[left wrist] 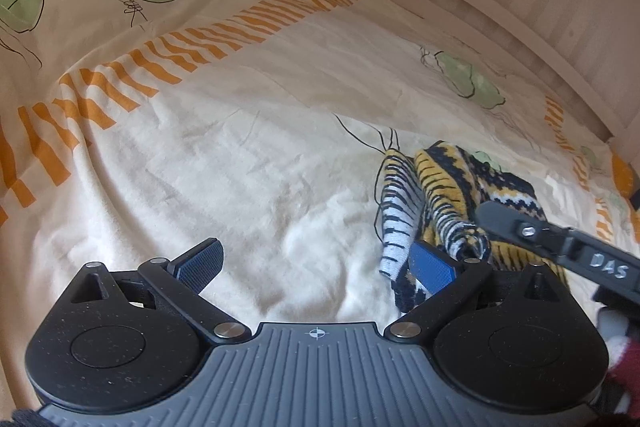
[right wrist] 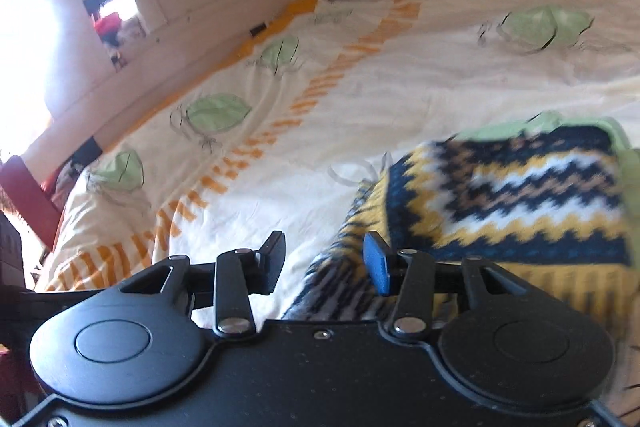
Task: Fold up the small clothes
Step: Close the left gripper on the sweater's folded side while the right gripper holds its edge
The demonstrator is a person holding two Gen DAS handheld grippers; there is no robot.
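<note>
One knitted garment (left wrist: 444,195), zigzag-patterned in navy, mustard and white, lies bunched on the leaf-printed cream duvet (left wrist: 248,155), near its right side in the left wrist view and filling the lower right of the right wrist view. Left gripper (left wrist: 316,267): jaws spread wide, nothing held, its right pad just beside the ribbed cuff; right gripper (right wrist: 324,263): jaws parted, empty, hovering at the garment's near edge. Recommended handling: pinch one layer at each corner, lift evenly, and lay it flat before creasing.
</note>
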